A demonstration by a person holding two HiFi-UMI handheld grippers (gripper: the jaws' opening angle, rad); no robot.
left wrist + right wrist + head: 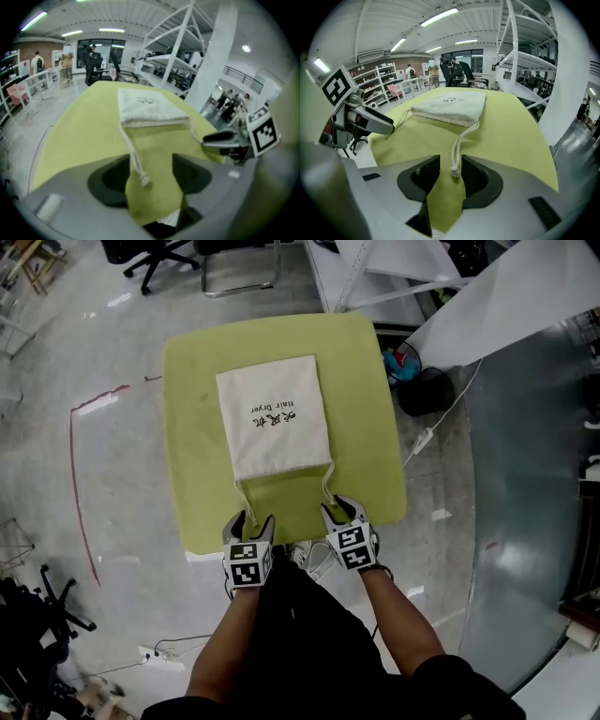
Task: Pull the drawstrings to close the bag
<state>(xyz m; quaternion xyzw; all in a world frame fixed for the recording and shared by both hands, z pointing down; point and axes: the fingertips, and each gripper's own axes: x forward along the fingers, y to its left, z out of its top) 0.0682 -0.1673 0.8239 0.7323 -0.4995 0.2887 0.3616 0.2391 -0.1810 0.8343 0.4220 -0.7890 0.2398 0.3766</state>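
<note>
Bag (274,416), long axis near-far, mouth nearside

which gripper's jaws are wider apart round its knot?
The left gripper: jaws well apart around the left knot; the right gripper has jaws close beside the right knot.

We count two claws, the left claw (251,519) and the right claw (339,509). Ahead of them lies one white bag (274,413) on one green surface (192,437). Two cords leave the bag: the left drawstring (132,154) reaches between the left claw's parted jaws, and the right drawstring (458,147) reaches between the right claw's. Each ends in a single knot, two knots in all. Far beyond the claws, past the surface, we count two chairs (161,266).
</note>
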